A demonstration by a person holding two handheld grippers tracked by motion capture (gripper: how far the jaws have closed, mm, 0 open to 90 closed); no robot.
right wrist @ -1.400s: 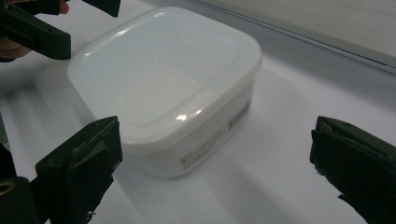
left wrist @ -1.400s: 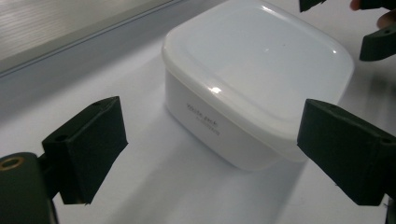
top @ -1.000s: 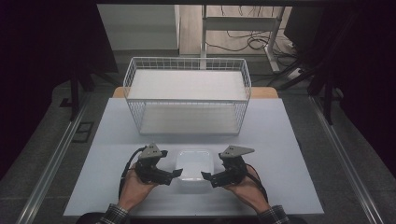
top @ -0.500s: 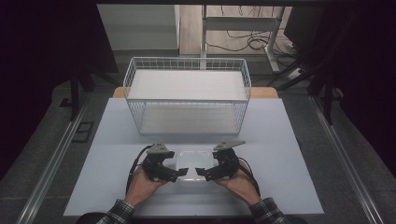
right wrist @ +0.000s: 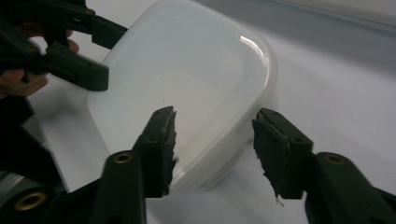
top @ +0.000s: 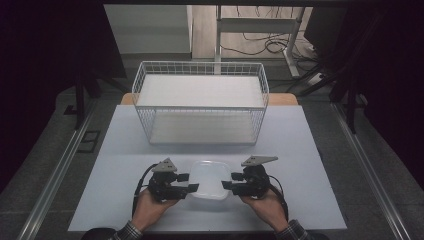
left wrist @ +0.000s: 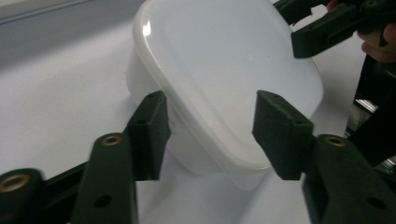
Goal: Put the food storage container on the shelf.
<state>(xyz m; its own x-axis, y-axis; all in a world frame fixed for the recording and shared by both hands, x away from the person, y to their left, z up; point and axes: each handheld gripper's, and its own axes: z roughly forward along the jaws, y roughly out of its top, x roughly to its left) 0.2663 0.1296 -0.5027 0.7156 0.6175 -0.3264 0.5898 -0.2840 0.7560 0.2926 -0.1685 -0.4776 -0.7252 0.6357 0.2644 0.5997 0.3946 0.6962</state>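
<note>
Grippers' (top: 189, 183) (top: 227, 181) spread jaws flank lidded tub (top: 210, 179).

— What do I have around the table (top: 125, 150)?

— Grey floor (top: 45, 145) on both sides, with a metal rail (top: 55, 175) running along at nine o'clock and another at three. Dark panels (top: 55, 45) stand at ten and two.

— And at twelve?

— I see a lit patch of pale wall (top: 150, 30), a grey desk frame (top: 260, 25), and cables (top: 260, 47) on a wooden floor.
</note>
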